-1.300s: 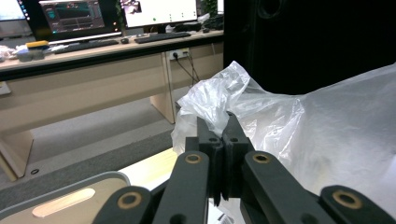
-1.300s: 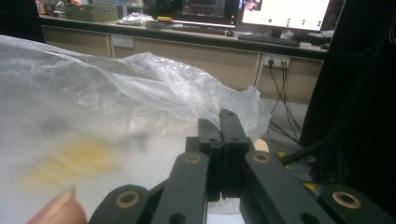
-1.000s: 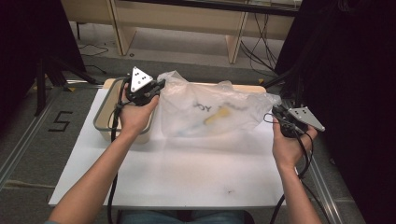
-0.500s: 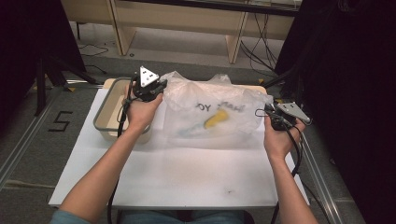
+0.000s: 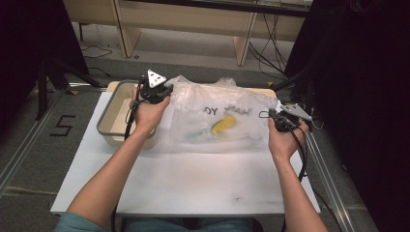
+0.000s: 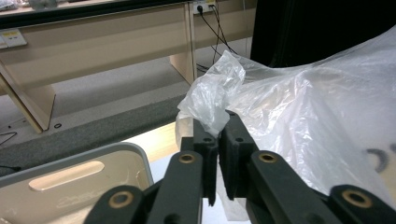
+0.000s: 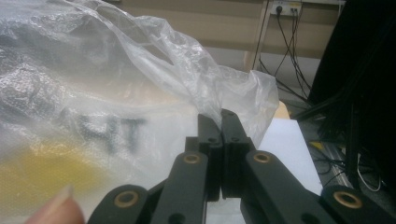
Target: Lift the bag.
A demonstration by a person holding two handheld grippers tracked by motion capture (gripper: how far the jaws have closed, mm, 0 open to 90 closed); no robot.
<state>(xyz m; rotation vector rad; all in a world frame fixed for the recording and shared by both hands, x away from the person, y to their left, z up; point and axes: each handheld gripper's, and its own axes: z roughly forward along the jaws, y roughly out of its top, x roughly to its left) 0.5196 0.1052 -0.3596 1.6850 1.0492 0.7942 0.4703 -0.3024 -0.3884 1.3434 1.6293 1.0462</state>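
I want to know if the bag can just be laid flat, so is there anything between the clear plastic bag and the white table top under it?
Nothing visible lies under the clear plastic bag on the white table top. The beige plastic tub stands to its left. The left gripper and right gripper each pinch a bag corner.

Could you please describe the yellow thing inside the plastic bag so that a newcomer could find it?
On the white table lies a clear plastic bag. The yellow thing rests inside it near the middle, below dark lettering, the one bright spot of colour there.
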